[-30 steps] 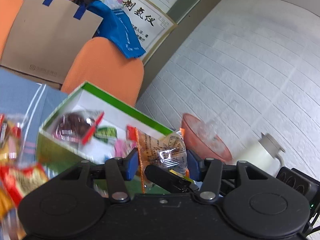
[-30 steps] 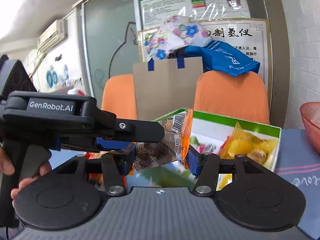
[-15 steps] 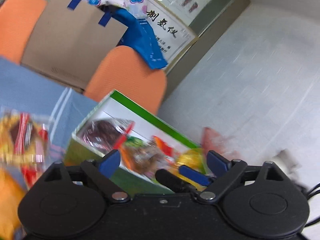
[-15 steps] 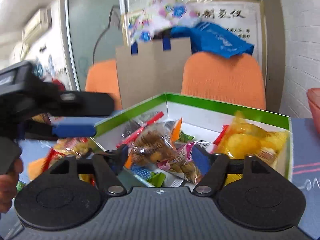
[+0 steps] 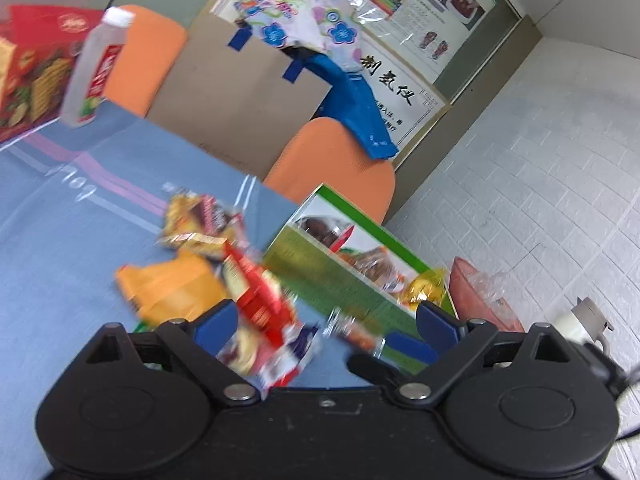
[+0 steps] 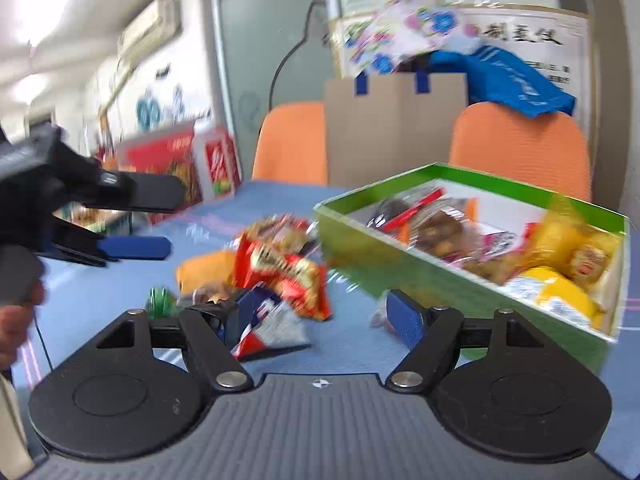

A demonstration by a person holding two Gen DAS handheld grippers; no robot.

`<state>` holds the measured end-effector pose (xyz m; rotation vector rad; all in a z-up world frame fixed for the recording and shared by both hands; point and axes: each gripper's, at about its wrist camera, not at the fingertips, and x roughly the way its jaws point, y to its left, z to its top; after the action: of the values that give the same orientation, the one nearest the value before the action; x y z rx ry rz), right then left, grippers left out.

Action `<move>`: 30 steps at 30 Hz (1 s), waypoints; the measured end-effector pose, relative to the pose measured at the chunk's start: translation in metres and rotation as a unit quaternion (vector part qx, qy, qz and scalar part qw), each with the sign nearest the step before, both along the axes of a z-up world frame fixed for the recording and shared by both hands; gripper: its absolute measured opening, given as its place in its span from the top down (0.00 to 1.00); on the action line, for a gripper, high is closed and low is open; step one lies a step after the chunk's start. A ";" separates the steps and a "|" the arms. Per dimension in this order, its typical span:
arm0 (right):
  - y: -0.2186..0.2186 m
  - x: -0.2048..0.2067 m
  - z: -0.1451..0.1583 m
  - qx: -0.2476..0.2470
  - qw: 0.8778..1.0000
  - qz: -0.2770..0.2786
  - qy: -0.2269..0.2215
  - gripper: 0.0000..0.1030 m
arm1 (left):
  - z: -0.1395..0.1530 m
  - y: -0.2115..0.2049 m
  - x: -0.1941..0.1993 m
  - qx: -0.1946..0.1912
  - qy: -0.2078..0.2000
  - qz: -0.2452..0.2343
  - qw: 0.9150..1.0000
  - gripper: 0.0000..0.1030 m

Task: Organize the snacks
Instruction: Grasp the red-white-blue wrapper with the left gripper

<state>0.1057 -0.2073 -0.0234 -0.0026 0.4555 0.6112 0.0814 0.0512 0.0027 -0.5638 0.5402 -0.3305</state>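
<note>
A: Left wrist view first. How much room is there?

B: Plenty on the near left: the blue bench (image 5: 52,240) is bare there, right up to a bottle (image 5: 94,68) and a red carton (image 5: 28,76) at its far edge. The left gripper (image 5: 324,322) has its jaws spread wide with nothing clamped; blurred snack packets (image 5: 224,272) lie loose on the bench just ahead of them. The green box (image 5: 340,280) sits to the right of the pile, close beside it, its near wall a barrier on that side. Beyond the box are a pinkish bowl (image 5: 480,300) and a white jug (image 5: 580,318) by the brick wall.

A: And the right wrist view?

B: It looks into the box (image 6: 400,264), which the other view barely does: wrapped snacks fill it, yellow packets (image 6: 568,272) at the right end, dark ones toward the left. Its long axis runs from near right to far left, one corner pointing at the pile (image 6: 280,264). The right gripper (image 6: 316,314) is also wide apart and empty, with a red-white-blue packet (image 6: 272,328) lying just beside its left finger; whether they touch is too blurred to tell.

A: Anything only this view shows?

B: The left gripper (image 6: 160,220) from the side, jaws apart over the open bench, well left of the pile, with a hand (image 6: 16,324) on its handle. The bowl and jug are out of sight here.
</note>
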 end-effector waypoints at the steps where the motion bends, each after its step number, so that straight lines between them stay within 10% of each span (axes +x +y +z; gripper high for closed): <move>1: 0.008 0.002 -0.001 -0.005 1.000 0.008 0.001 0.00 | -0.002 0.004 -0.005 -0.002 0.004 0.003 1.000 0.00; 5: 0.040 0.009 -0.011 -0.038 0.999 0.028 0.001 0.04 | -0.004 0.015 -0.019 0.003 0.007 0.006 1.000 0.00; 8: 0.054 0.018 -0.019 -0.063 0.998 0.027 0.009 0.36 | -0.005 0.019 -0.027 0.012 0.004 0.001 1.000 0.00; 12: 0.042 0.012 -0.019 -0.044 0.998 0.019 0.047 0.41 | -0.015 0.020 -0.031 0.017 0.011 -0.016 1.000 0.00; 17: 0.023 -0.027 -0.021 -0.042 0.998 0.026 0.049 0.31 | -0.031 0.007 -0.028 0.004 0.030 -0.052 0.998 0.00; 21: 0.015 -0.049 -0.026 -0.036 0.998 0.027 0.054 0.00 | -0.040 -0.016 -0.019 0.001 0.042 -0.090 0.995 0.00; 30: 0.017 -0.053 -0.034 -0.042 0.997 0.015 0.061 0.00 | -0.050 -0.062 0.007 0.060 0.049 -0.117 0.990 0.00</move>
<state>0.0529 -0.1900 -0.0576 -0.0528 0.6009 0.6226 0.0888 -0.0107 -0.0470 -0.4014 0.7197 -0.4916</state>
